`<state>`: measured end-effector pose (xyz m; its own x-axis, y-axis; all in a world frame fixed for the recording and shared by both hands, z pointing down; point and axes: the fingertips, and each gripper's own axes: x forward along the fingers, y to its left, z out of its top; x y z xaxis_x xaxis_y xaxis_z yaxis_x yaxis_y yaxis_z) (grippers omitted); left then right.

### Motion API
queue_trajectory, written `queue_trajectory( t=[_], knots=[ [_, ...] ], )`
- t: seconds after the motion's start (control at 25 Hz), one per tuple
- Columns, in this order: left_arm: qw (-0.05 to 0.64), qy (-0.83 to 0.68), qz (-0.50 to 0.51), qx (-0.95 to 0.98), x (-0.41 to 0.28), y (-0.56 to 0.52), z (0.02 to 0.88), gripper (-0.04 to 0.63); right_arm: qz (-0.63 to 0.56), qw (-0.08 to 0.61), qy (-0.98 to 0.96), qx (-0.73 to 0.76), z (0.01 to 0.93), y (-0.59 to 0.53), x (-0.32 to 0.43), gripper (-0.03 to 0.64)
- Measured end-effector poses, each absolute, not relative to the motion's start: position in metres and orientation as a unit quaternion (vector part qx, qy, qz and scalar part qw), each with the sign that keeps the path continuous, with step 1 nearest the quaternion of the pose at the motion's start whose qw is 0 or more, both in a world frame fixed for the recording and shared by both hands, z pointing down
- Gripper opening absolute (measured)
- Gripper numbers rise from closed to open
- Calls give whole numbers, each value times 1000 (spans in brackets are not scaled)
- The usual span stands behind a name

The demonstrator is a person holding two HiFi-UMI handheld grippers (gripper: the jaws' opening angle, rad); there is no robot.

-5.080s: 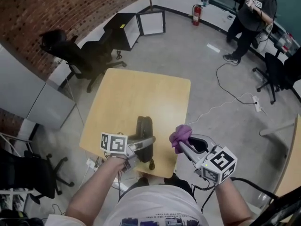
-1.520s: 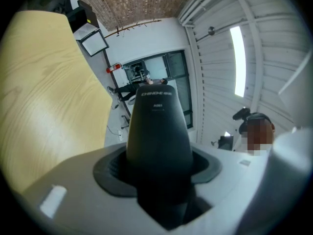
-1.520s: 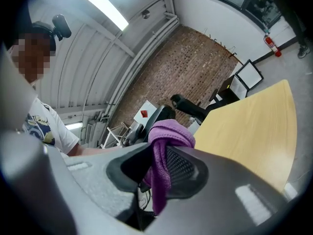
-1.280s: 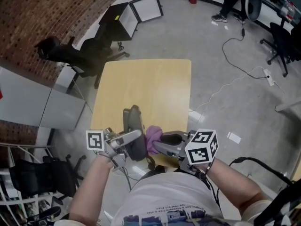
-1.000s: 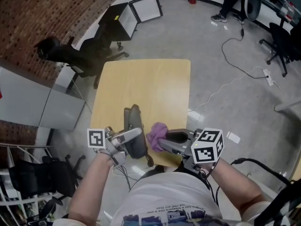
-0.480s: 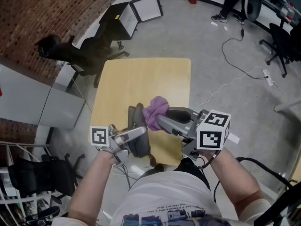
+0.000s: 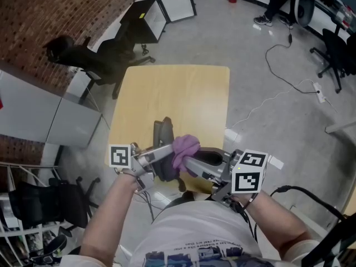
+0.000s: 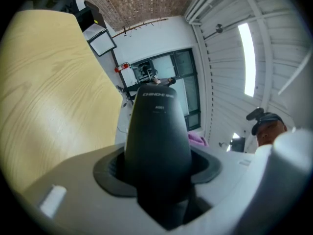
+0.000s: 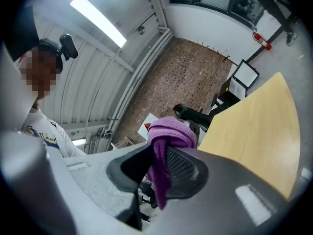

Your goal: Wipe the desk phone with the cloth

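Both clamped: left claw [image 7: 165, 151] on desk phone [image 7: 161, 131], right claw [image 7: 188, 161] on purple cloth [image 7: 185, 146]; black chair [image 7: 94, 60] beyond table [image 7: 172, 93].

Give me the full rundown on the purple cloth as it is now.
The cloth is purple, soft and fuzzy-looking, bunched into a rounded wad. The right gripper is shut on it: a fold is pinched between the jaws and the wad bulges past their tips. It is held over the near end of the table, right beside the desk phone; whether it touches the phone cannot be told.
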<state>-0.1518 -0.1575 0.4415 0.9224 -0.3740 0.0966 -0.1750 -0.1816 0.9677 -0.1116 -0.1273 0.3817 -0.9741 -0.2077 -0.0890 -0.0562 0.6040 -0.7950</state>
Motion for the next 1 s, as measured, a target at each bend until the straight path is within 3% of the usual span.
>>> queue_trajectory(
  t=[0.24,0.72,1.0],
  knots=[
    [616,-185,-81,761,-152,-161,448,290,-466,111,875,-75,389,-124,-97,92],
    [614,-184,-82,763,-155,-172,441,290,-431,35,901,32,394,-66,-127,91],
    [614,-180,-90,763,-163,-172,436,290,-432,-21,901,22,425,-56,-114,91]
  ],
)
